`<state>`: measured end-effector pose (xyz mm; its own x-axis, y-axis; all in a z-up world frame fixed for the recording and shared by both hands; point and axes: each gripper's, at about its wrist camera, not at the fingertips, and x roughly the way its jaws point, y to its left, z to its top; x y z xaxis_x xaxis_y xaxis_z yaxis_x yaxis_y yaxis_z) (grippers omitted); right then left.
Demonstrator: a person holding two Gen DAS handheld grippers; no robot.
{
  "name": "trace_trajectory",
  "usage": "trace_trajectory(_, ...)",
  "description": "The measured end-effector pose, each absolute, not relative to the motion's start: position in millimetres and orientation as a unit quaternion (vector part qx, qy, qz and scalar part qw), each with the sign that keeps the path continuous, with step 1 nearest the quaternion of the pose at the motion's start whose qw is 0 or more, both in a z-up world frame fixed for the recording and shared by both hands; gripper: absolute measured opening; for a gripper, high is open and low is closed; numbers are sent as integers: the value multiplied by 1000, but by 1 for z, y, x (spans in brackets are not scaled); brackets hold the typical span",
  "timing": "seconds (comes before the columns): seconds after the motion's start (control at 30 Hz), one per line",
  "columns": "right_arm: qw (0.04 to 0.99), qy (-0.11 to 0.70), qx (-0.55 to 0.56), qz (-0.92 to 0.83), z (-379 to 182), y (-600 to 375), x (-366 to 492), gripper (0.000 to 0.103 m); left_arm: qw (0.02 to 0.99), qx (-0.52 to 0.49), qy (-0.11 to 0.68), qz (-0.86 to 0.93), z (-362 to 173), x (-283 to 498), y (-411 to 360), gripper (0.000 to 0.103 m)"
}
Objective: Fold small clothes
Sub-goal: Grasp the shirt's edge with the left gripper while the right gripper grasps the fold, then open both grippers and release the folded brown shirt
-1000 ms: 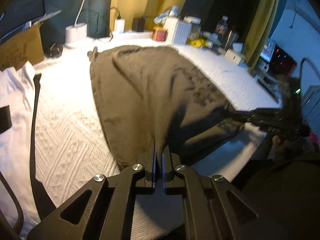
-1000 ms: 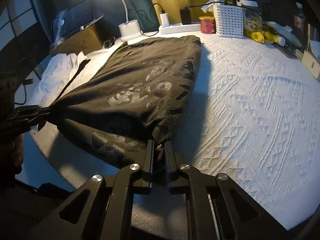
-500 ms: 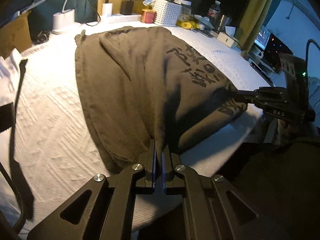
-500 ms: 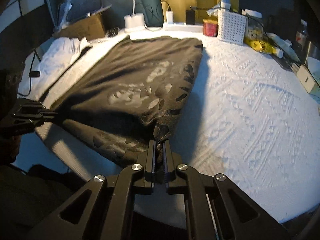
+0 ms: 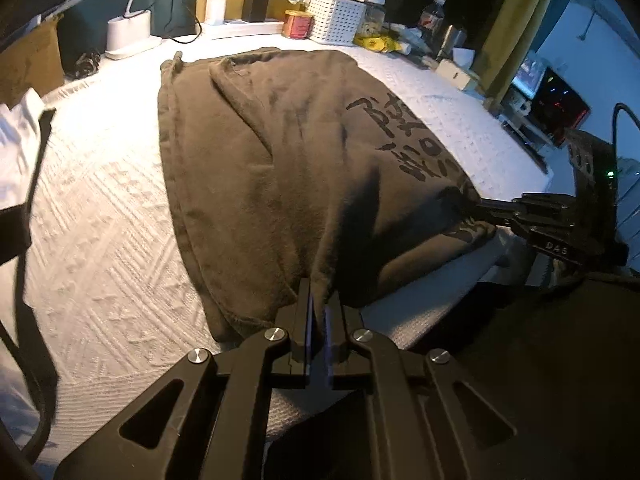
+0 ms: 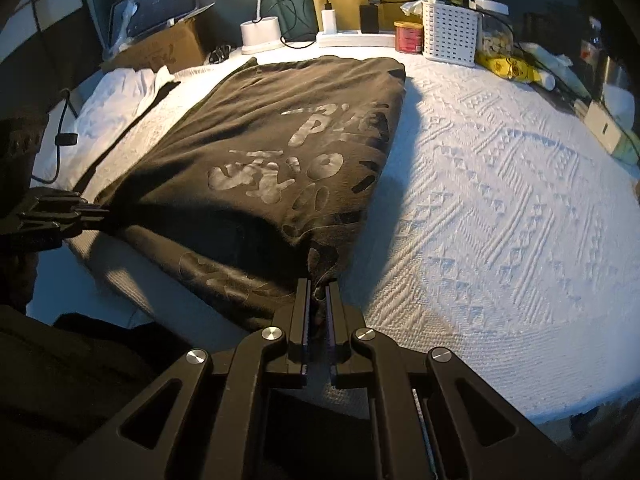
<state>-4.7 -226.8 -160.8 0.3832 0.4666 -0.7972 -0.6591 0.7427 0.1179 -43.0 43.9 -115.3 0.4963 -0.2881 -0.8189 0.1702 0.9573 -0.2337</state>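
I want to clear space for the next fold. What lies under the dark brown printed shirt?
The dark brown printed shirt rests on the white textured cloth, its near edge overhanging. Whatever lies beneath its middle is covered.

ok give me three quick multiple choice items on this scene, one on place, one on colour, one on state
1. Where does the lamp base stand?
A. behind the shirt
B. on the shirt
C. in the basket

2. What colour is the shirt?
A. white
B. dark brown
C. red

3. How are the two tools?
A. both open, clear of the shirt
B. one open, one shut
C. both shut on the shirt's near edge

Answers: 1 A, it sits at the far edge past the shirt. 2 B, dark brown cloth with print. 3 C, the left tool and right tool each pinch cloth.
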Motion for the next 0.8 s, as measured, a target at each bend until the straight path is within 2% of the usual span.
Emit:
trace_trajectory(0.07, 821, 442, -103, 347, -160, -228, -2, 7, 867, -48, 480, -124, -109, -40, 41, 7)
trace_trajectory(0.1, 819, 444, -97, 351, -159, -229, 0, 9, 871, -45, 474, -120, -103, -38, 41, 12)
trace_trajectory(0.17, 815, 449, -81, 357, -158, -231, 5, 14, 877, -50, 464, -116, -96, -34, 43, 33)
trace_trajectory(0.2, 815, 448, -75, 361, -156, -232, 6, 19, 880, -55, 458, -112, -93, -31, 46, 53)
trace_trajectory(0.23, 816, 443, -67, 365, -154, -234, 8, 25, 883, -63, 453, -109, -91, -28, 49, 66)
trace_trajectory(0.3, 818, 435, -55, 373, -148, -237, 11, 59, 883, -75, 451, -106, -89, -21, 53, 68)
trace_trajectory(0.33, 819, 431, -50, 376, -145, -238, 12, 62, 882, -78, 453, -103, -90, -18, 55, 68)
trace_trajectory(0.8, 839, 417, -36, 348, -135, -229, 78, 63, 897, -99, 427, -60, -91, 66, 80, 68)
